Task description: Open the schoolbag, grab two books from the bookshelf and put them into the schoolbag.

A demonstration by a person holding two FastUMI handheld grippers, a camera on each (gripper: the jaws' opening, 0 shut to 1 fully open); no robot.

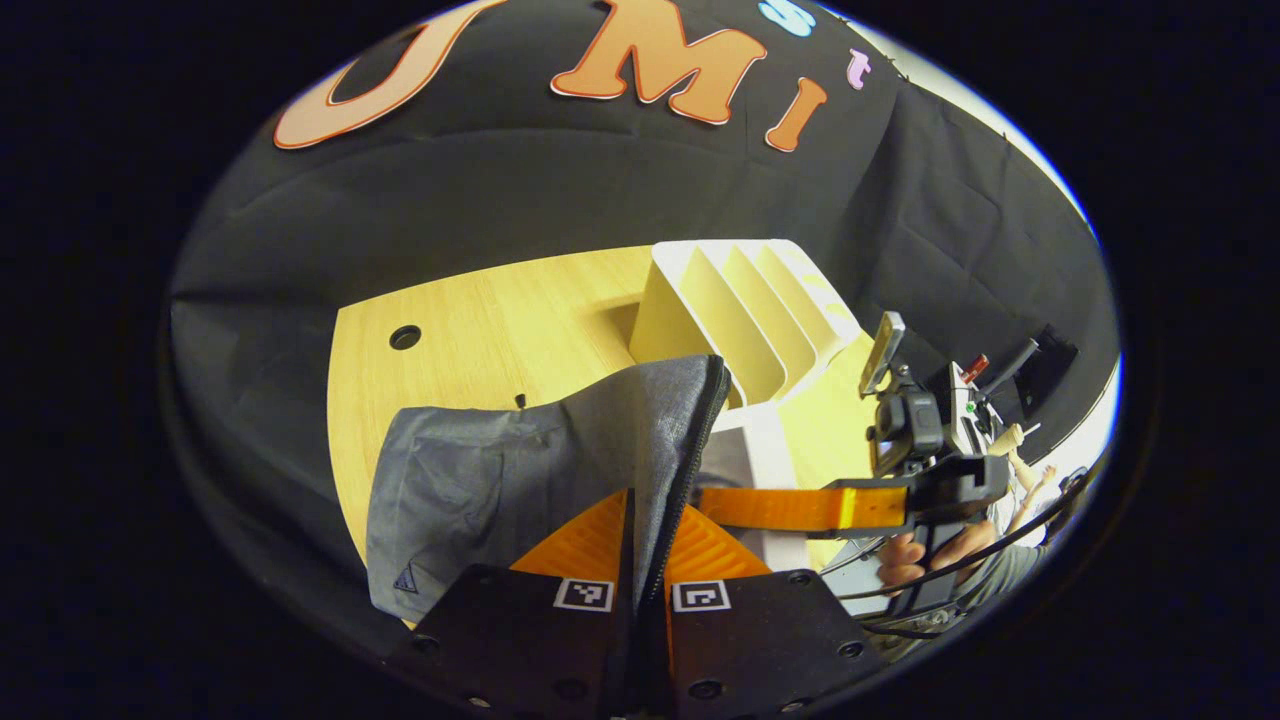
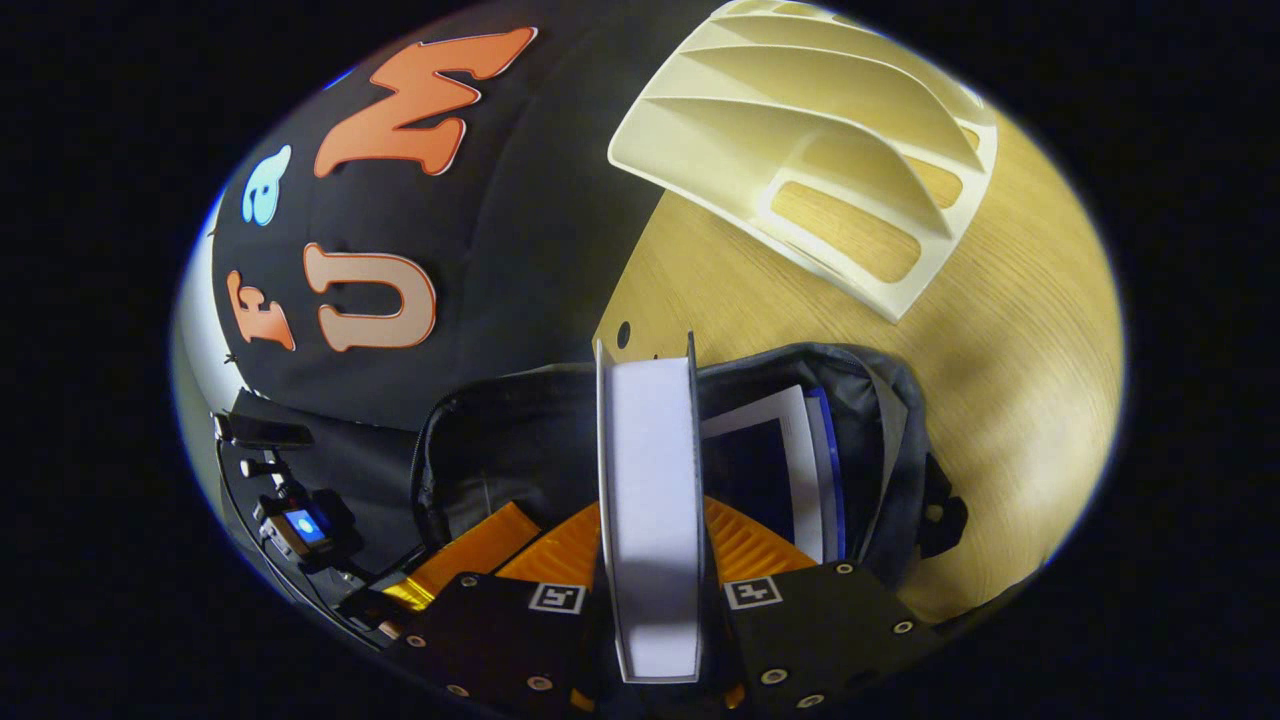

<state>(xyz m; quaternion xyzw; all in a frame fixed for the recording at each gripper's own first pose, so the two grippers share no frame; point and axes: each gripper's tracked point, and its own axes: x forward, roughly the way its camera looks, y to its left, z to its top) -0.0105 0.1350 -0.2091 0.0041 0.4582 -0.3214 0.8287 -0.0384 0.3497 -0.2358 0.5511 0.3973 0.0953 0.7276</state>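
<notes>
Left gripper view: left gripper (image 1: 640, 545) clamped on the upper edge of a grey fabric schoolbag (image 1: 520, 480), both fingers pressed together on the cloth beside its dark zipper line. Bag flap lifted, standing above a pale wooden tabletop (image 1: 480, 330). Behind the bag, a cream plastic slotted bookshelf (image 1: 740, 310) resting on the table, its dividers slanting back. To the right, the right gripper (image 1: 800, 507) reaching in level toward the bag's opening, held by a person's hand (image 1: 925, 555); a white book (image 1: 770, 470) seen edge-on around its finger, partly hidden by the bag. Cables trailing below that hand.

Right gripper view: right gripper (image 2: 650, 560) closed on the white book (image 2: 650, 500), one finger on each cover, page edges facing the camera, book upright. Directly beyond it, the schoolbag (image 2: 890, 440) lying open on the tabletop (image 2: 1020, 330), mouth wide. Inside the bag, to the right of the held book, a second book with white pages and a blue cover (image 2: 800, 470) already lodged against the inner wall. Lower end of the held book within the bag's mouth; whether touching the bottom, impossible to tell. Bookshelf (image 2: 800, 130) farther back on the table, well apart from the bag. At lower left, a finger of the left gripper (image 2: 470, 555) at the bag's rim.
</notes>
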